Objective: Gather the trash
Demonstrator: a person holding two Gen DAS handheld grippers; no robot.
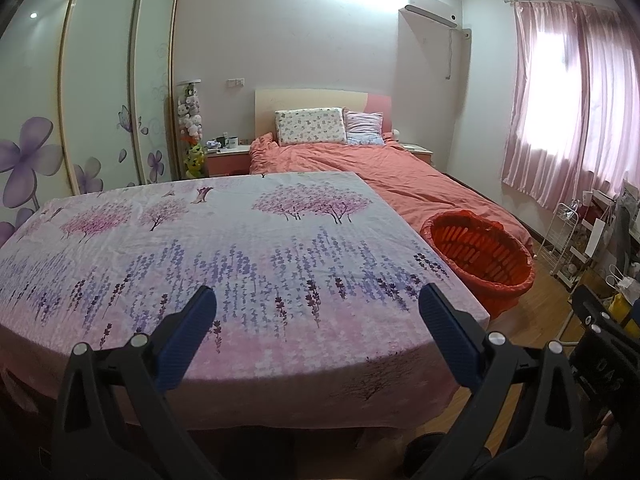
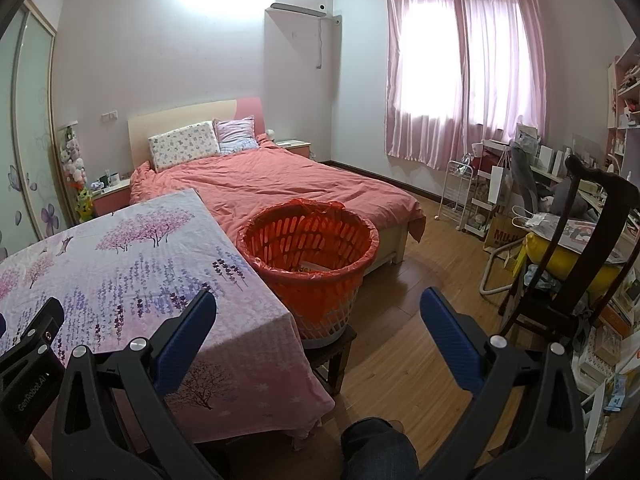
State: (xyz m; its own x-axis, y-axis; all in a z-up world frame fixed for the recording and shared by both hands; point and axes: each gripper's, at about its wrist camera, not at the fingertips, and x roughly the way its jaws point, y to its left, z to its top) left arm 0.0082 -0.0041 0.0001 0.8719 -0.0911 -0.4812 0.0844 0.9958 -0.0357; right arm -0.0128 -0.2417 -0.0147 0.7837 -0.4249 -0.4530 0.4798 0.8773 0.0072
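- Trash basket (image 2: 308, 264): we see one round, slatted plastic basket lined with a red-orange bag, standing on a dark stool (image 2: 334, 350) just right of the table, near the bed's foot; something pale lies inside.
- Bed (image 2: 288, 184): one, far, with a wrinkled coral duvet and two pillows.
- Table (image 1: 224, 248): one, near left, draped in cloth printed with pink trees and purple lavender.
- Brown paper bag (image 2: 502, 236), far right, reads "MU-".
- Left gripper (image 1: 318, 316): blue textured pads spread wide over the cloth, holding nothing; its body reads "GenRobot.AI".
- Right gripper (image 2: 318, 316): jaws wide, holding nothing.
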